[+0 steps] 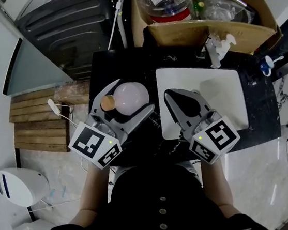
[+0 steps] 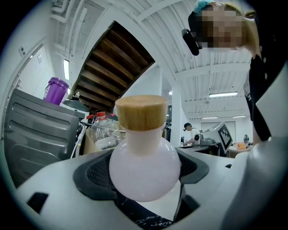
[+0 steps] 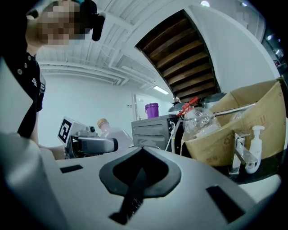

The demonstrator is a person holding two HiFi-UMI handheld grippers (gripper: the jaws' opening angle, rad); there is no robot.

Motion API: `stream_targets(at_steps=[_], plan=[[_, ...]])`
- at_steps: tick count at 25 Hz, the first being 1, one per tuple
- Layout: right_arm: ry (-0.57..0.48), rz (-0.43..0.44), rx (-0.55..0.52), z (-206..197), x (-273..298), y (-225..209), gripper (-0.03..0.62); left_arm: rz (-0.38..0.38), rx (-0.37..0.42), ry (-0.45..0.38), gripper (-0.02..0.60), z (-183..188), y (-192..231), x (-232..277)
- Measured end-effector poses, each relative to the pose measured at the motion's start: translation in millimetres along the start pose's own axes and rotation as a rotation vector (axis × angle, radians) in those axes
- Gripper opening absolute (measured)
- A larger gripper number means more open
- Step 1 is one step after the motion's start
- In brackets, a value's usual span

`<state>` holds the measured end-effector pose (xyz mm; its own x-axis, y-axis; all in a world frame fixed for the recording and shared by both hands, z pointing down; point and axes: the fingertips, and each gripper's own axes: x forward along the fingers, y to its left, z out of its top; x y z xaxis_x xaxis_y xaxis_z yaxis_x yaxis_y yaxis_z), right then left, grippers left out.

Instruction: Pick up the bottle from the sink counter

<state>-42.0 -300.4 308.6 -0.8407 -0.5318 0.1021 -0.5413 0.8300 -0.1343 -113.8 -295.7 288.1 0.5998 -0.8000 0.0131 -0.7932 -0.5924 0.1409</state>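
Down below is the dark bench (image 1: 263, 108), with the white sink (image 1: 225, 90) sunk into it and a cardboard box (image 1: 217, 29) of clear plastic containers parked along the far edge. The left claw (image 1: 127, 102) hangs over the bench's left part, just beside the sink, and it has the prize. The round white bottle (image 2: 145, 168) sits squarely between the dark pads, which press its belly from both sides. The left gripper view shows a strip of bench and sink under the bottle, so it looks lifted clear, though I can't rule out a touch underneath. The right claw (image 1: 177, 96) is over the sink, pinched together with nothing in it, so it's only a spectator here. On top of the bottle is the little wooden cap (image 2: 140, 112), clear of the pads.

By my call the grab is made and the pick-up is as good as done. All that's left is raising the bottle well away from the bench.
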Motion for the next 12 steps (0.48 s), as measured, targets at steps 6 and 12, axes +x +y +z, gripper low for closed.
stream_targets(at_steps=[6, 12], plan=[[0.005, 0.006, -0.009, 1.0, -0.1, 1.2, 0.002, -0.006, -0.005, 0.002, 0.394, -2.6, -0.8, 1.4], [0.014, 0.008, -0.013, -0.7, -0.1, 1.2, 0.002, -0.013, -0.006, 0.001, 0.394, -3.0, -2.0, 2.8]])
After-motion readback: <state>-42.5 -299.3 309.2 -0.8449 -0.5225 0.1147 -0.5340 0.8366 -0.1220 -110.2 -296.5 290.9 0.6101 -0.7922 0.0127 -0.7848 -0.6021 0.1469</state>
